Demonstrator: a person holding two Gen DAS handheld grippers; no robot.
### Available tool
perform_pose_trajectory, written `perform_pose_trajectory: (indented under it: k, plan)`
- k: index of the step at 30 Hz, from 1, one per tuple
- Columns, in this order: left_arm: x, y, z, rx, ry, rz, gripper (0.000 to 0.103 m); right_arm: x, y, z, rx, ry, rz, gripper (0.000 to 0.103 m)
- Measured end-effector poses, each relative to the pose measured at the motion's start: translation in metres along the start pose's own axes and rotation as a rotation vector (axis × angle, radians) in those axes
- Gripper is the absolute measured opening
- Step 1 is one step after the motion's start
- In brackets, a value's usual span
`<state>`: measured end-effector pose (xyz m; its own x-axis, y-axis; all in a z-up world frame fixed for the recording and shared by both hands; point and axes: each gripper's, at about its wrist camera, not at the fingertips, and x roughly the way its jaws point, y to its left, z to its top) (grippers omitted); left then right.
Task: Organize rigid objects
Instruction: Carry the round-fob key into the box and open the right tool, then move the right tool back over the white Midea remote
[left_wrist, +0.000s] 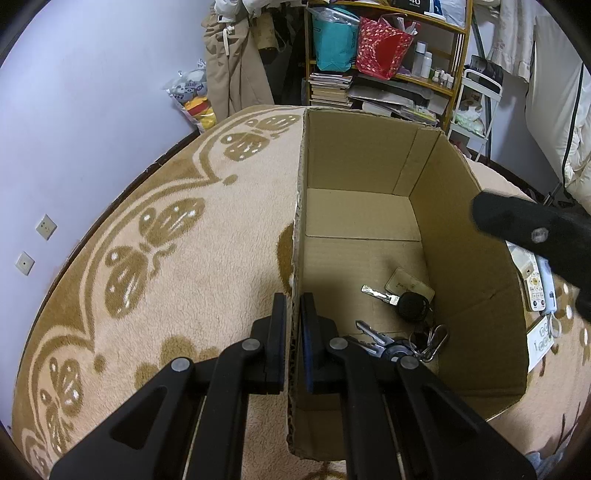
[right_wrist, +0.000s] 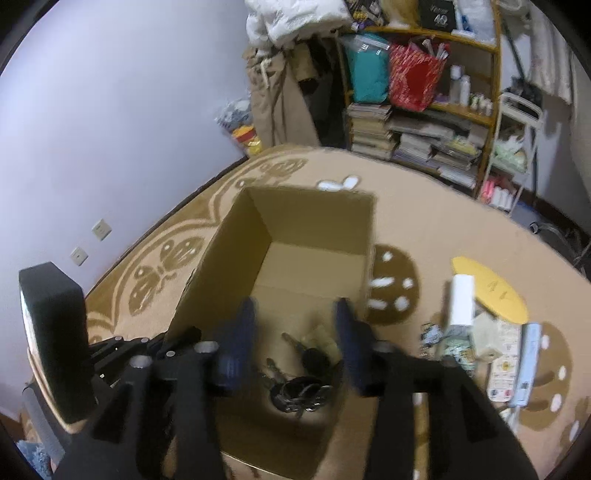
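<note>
Left gripper: fingers pinching the box's side wall, one inside, one outside.
Right gripper: fingers spread, nothing between them, hanging over the open box; pretty blurry.
Keys: lying on the box floor, just below and between the right fingers, near the left ones.
Box: cardboard, sitting on the tan rug.
Remotes: on the rug beside the box.

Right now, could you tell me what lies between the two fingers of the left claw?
The cardboard box's left wall: in the left wrist view the left claw is shut on its upper edge, one finger outside, one inside.
</note>
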<state>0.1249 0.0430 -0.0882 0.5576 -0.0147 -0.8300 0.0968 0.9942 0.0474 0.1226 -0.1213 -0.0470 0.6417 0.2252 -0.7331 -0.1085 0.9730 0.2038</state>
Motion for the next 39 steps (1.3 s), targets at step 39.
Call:
perform_pose_trajectory:
  k: [39]
  plan:
    - [0.000,0.001,0.000,0.002,-0.001,0.003,0.009,-0.003,-0.143,-0.098,0.365,0.115,-0.266,0.097]
